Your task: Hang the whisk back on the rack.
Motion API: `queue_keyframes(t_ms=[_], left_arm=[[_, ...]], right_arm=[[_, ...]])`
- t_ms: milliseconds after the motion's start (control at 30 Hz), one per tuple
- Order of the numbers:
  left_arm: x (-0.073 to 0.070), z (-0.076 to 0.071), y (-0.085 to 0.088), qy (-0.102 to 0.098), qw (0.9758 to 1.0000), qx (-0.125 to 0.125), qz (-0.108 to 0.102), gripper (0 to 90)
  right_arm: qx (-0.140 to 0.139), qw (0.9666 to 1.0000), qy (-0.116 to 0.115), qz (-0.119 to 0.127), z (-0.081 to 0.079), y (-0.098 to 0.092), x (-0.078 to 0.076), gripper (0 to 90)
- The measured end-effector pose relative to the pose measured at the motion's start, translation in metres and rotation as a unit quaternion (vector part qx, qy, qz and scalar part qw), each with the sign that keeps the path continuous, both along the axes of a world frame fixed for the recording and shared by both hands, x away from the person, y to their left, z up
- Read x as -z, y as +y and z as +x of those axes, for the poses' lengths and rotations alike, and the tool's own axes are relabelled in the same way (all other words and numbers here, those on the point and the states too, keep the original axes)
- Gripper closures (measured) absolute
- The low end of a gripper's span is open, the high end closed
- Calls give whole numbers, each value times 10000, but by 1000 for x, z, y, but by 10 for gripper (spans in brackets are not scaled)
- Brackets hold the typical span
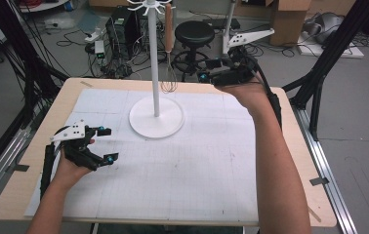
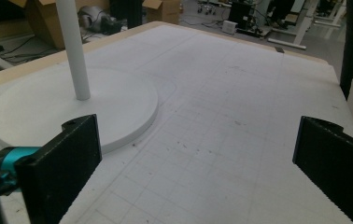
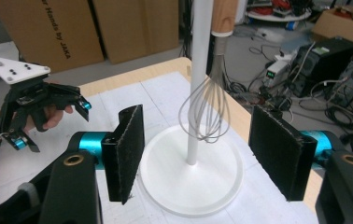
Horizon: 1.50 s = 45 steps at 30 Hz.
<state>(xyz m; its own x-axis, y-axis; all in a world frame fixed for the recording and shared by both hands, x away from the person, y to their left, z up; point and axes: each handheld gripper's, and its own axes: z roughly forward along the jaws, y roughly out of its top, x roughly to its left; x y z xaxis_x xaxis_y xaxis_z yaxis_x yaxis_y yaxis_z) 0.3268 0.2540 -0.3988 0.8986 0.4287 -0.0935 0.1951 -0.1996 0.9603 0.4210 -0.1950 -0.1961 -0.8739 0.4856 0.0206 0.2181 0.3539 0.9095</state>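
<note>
The right gripper [image 3: 195, 154] has its jaws open, the two black pads standing well apart with nothing pressed between them; beyond the gap, farther off, hangs the whisk [image 3: 207, 109]. The whisk hangs head down, wooden handle uppermost, from the top of the white stand [image 3: 198, 84], its wire loops just beside the pole and clear of the round base. In the high view the right gripper [image 1: 207, 73] is held up at the far right of the worktop [image 1: 16, 195], jaws pointing left toward the whisk [image 1: 169, 63] and apart from it.

The left gripper [image 1: 105, 144] also has its jaws wide open and holds nothing; in its own view the two pads frame bare gridded paper, with the edge of the stand's base [image 2: 132, 126] just beyond the left pad. It sits low at the near left of the worktop, well apart from the stand [image 1: 156, 117], which is at the far middle.

A white gridded sheet [image 1: 197, 170] covers most of the wooden worktop. Past the far edge, on the floor, are a black stool [image 1: 194, 33], cardboard boxes [image 1: 290, 19] and tangled cables
</note>
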Motion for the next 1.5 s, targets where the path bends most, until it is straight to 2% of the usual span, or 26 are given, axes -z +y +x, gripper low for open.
queue_keyframes(t_ms=[100,233,400,733,867,1033,1133,1367,1500], left_arm=[[0,0,0,-9,10000,3,-4,17],[0,0,1,-11,10000,9,4,17],[-1,0,1,-14,10000,16,-20,17],[-1,0,1,-2,10000,14,-26,17],[-1,-1,1,1,10000,23,-33,17],[0,0,0,11,10000,49,-5,17],[0,0,-1,15,10000,38,22,17],[0,-1,-1,23,10000,67,27,17],[1,-1,-2,33,10000,85,29,17]], right_arm=[[-41,10000,-44,47,-5,-3,3,344],[-96,9999,30,12,-11,-7,10,321],[-231,9996,11,167,-15,-12,19,296],[-258,9993,-81,275,-32,-25,40,224],[-226,9992,-52,324,-39,-34,52,207],[7,9993,-29,367,-46,-47,67,161],[34,9992,-14,403,-51,-53,74,159],[106,9989,24,460,-59,-59,88,155],[100,9991,26,411,-64,-61,96,153]])
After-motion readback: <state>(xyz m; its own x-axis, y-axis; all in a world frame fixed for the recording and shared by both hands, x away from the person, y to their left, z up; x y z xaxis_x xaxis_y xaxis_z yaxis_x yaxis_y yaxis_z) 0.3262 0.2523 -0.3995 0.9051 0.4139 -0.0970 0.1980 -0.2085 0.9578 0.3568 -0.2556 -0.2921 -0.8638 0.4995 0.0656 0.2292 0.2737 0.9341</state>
